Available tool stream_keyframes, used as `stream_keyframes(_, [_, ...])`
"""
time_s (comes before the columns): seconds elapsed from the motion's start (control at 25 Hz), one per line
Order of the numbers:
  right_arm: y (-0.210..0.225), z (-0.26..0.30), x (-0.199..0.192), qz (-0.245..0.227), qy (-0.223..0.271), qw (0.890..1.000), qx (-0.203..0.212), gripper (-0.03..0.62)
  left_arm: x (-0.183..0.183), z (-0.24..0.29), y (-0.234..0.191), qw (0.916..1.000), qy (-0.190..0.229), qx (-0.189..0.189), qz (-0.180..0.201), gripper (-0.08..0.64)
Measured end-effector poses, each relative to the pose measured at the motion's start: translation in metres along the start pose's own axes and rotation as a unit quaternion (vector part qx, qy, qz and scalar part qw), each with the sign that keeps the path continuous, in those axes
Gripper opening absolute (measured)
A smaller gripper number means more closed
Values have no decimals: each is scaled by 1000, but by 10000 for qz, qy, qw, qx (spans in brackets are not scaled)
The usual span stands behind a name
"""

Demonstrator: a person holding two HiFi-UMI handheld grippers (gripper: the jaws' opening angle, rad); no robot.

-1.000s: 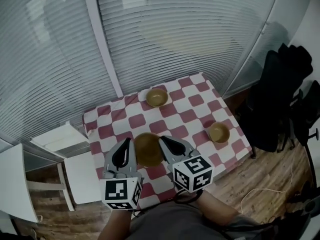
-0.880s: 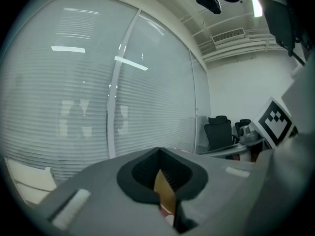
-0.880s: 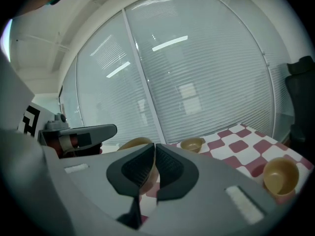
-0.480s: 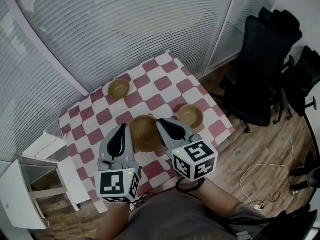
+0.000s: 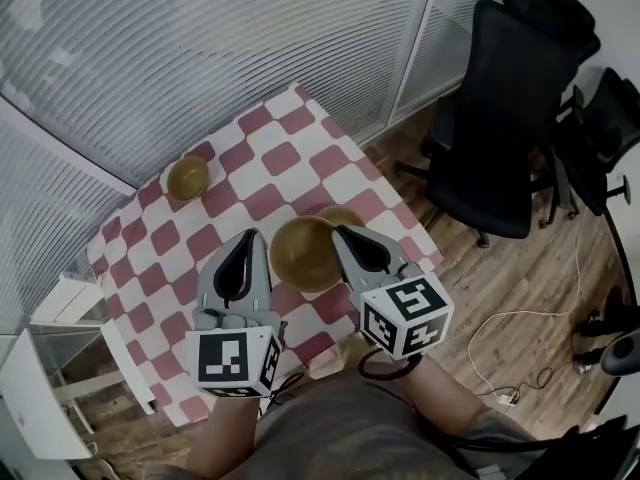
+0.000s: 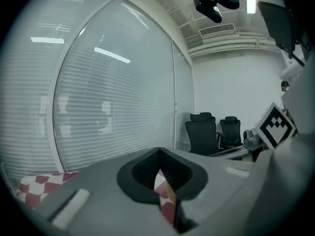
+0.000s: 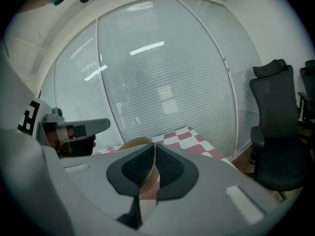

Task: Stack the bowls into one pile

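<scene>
bowl (image 5: 303,255) shifted over second bowl (image 5: 346,214), in right tool (image 5: 343,235)

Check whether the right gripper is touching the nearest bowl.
Touching. The right gripper view shows the right gripper with its jaws shut on the bowl, whose rim runs between them.

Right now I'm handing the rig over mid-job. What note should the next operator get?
Right tongs: shut on the rim of the held bowl.
Left tongs: shut, empty, beside that bowl.
Second bowl: on the checkered table near its right edge, partly hidden behind the held bowl.
Third bowl: alone at the far left corner.
Done: one bowl gripped; nothing stacked yet.
Left: set the held bowl into the second bowl, then add the third bowl to the pile.
</scene>
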State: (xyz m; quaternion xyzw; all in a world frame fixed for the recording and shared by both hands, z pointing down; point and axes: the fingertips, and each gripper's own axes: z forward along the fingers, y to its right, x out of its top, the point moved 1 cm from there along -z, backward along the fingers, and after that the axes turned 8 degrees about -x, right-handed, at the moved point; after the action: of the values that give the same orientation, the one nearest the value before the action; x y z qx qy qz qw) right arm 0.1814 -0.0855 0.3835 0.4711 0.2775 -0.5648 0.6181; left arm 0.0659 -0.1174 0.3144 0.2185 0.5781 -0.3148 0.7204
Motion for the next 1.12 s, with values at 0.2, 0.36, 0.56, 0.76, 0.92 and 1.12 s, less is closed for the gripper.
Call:
stream_keyframes(0.2, [42, 4, -12, -6, -128, 9997, -198, 40, -17, 27, 19, 9996, -250, -82, -132, 0])
stream_keyframes(0.36, [65, 15, -24, -22, -268, 9993, -260, 39, -35, 43, 22, 9984, -500, -34, -247, 0])
stream_keyframes(0.56, [80, 36, -44, -112, -481, 9985, -222, 40, -60, 58, 17, 9961, -769, 97, -421, 0])
stream_keyframes(0.76, [91, 50, -60, -198, -601, 9977, -234, 40, -80, 68, 9, 9935, -968, 241, -556, 0])
stream_keyframes(0.92, [94, 56, -70, -200, -702, 9972, -143, 40, -93, 72, 9, 9909, -1125, 300, -671, 0])
stream_keyframes(1.12, [98, 62, -75, -316, -736, 9966, -178, 41, -104, 79, 7, 9894, -1202, 308, -755, 0])
